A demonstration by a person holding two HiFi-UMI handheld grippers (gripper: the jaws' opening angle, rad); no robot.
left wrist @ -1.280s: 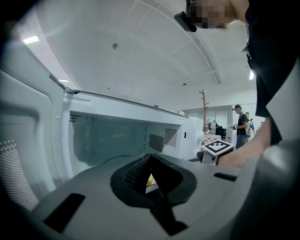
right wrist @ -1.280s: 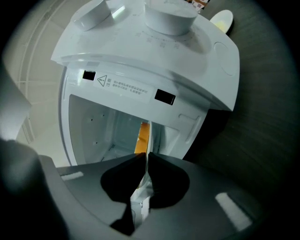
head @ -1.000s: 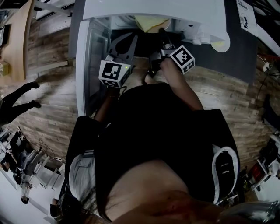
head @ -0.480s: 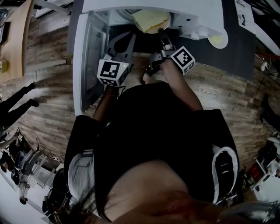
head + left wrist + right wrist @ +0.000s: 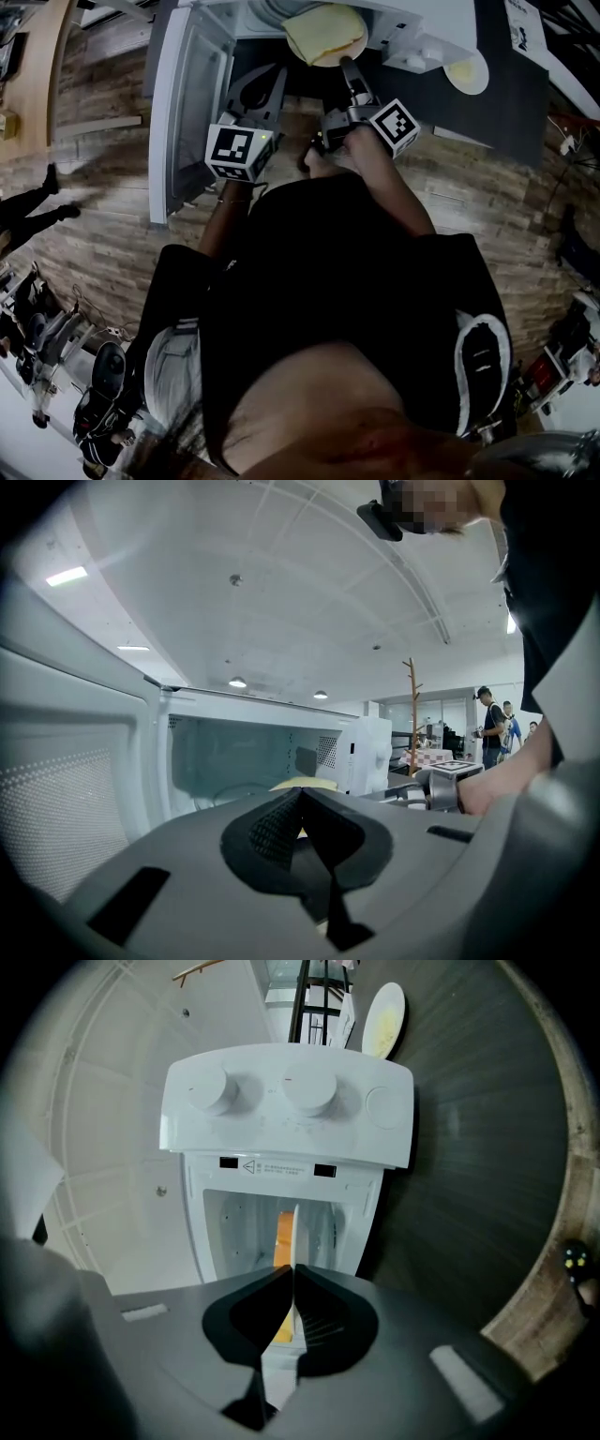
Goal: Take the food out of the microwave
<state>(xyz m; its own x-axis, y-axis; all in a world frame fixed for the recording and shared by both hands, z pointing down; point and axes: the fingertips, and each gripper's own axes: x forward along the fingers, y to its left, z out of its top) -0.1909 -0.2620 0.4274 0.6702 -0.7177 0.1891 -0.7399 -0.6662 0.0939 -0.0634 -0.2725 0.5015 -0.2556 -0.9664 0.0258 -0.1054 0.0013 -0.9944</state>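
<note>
The white microwave [image 5: 412, 21] stands with its door [image 5: 183, 103] swung open to the left. A white plate [image 5: 354, 45] carrying flat yellow food [image 5: 317, 33] sticks out of the cavity mouth. My right gripper [image 5: 346, 65] is shut on the plate's near rim; in the right gripper view the plate [image 5: 292, 1234] stands edge-on between the jaws of this gripper [image 5: 292, 1271], with the food [image 5: 281, 1237] on its left face. My left gripper [image 5: 277, 77] is shut and empty, left of the plate; in the left gripper view this gripper [image 5: 300, 794] faces the open cavity [image 5: 234, 752].
A second small plate [image 5: 466, 73] lies on the dark counter [image 5: 506, 112] right of the microwave. The open door blocks the left side. My own body fills the lower head view. A person's legs [image 5: 28, 202] show on the wooden floor at left.
The plate with the food has slid further out of the microwave toward me, gripped by the right gripper. Both grippers have drawn back a little.
</note>
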